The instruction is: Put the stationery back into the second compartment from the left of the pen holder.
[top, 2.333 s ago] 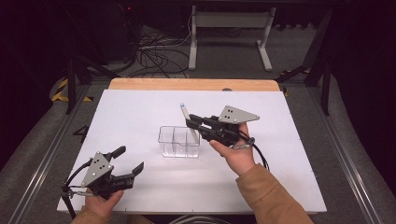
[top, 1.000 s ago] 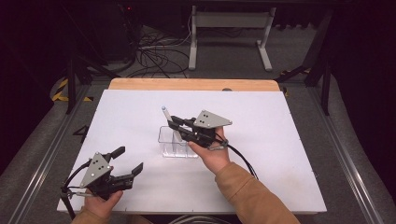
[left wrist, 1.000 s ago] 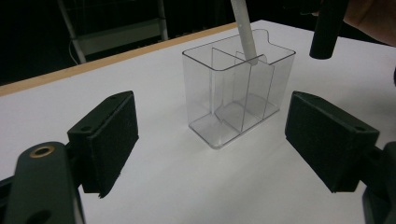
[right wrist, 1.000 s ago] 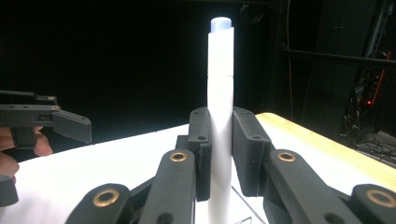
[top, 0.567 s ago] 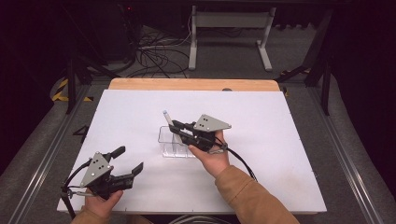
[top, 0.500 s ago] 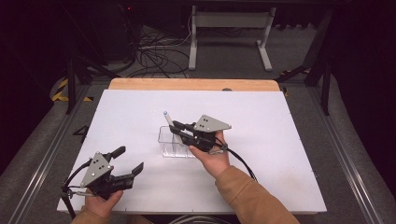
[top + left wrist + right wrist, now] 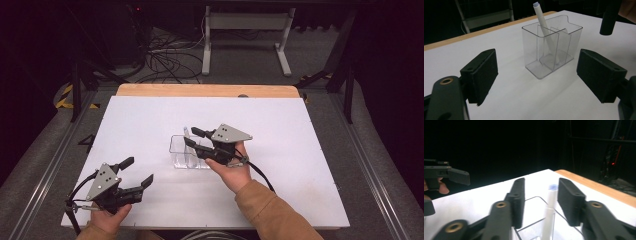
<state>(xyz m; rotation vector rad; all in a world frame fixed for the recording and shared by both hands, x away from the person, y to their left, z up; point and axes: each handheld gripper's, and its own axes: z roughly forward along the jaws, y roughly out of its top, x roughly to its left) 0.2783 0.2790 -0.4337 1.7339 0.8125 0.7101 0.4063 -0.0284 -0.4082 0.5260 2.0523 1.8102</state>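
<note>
A clear plastic box (image 7: 189, 155) with dividers stands mid-table. A white pen (image 7: 543, 26) with a pale blue tip leans inside it, its top sticking out above the rim. My right gripper (image 7: 190, 136) hovers over the box, open, with its jaws either side of the pen (image 7: 551, 200) top; a gap shows on the left side of the pen. My left gripper (image 7: 138, 170) rests low near the front left of the table, open and with nothing between its jaws. It points at the box (image 7: 551, 45).
The white table top (image 7: 300, 150) has a wooden strip (image 7: 205, 90) along its far edge. Beyond it are cables and a metal stand (image 7: 245, 30) on the dark floor. The right gripper's cable (image 7: 260, 175) trails beside the sleeve.
My right gripper carried the pen left and down over the box. The pen now stands in the box and the jaws have parted. The left gripper has not moved.
</note>
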